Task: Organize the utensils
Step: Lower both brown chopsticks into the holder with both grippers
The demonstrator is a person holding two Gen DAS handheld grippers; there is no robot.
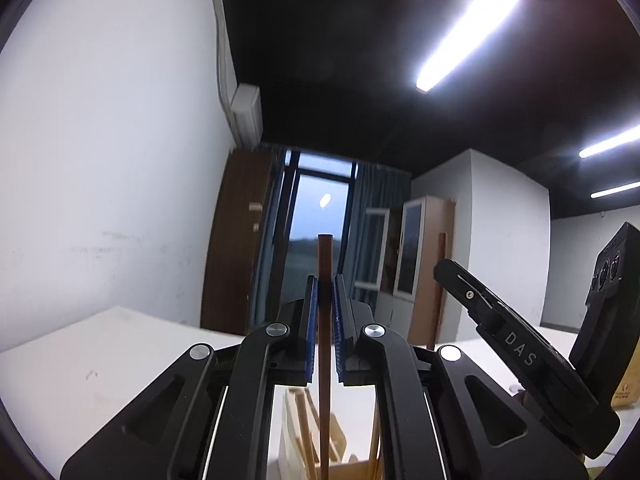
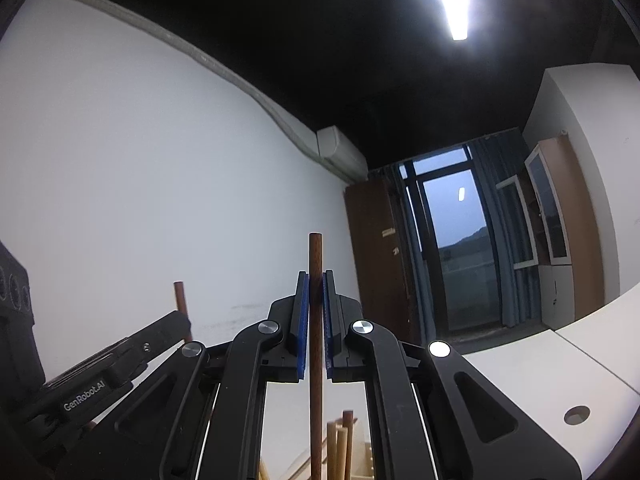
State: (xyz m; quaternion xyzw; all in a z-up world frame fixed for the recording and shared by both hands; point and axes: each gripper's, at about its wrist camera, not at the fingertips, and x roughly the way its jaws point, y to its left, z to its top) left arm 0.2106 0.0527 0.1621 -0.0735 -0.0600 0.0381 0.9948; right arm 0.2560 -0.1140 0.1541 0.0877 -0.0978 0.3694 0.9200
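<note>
White lettering reading "DAS" (image 1: 520, 349) runs along the black body of the right gripper as seen from the left wrist camera; "GenRobot.AI" (image 2: 85, 394) is printed on the left gripper's body in the right wrist view. A small logo on a tan object at the far right edge of the left view is too small to read.

The left gripper (image 1: 325, 292) has its blue pads (image 1: 312, 332) drawn narrow around a dark brown stick (image 1: 325, 264), which stands upright between them and rises past the fingertips. Whether both pads press the stick cannot be told; a thin gap shows on either side.

The right gripper (image 2: 314, 286) likewise has its blue pads (image 2: 303, 328) pulled in close around a second dark brown stick (image 2: 315, 256), held upright and poking above the tips; the pads appear to touch it.

Below each gripper, a pale wooden holder (image 1: 304, 432) sits on a white table (image 1: 100, 360), with lighter wooden handles (image 2: 340, 452) standing in it. The lower ends of both sticks run down toward the holder; whether they rest inside cannot be told.

Both cameras tilt up toward a white wall (image 2: 140, 180), a window (image 2: 456, 248) and a lit ceiling lamp (image 1: 468, 36).
</note>
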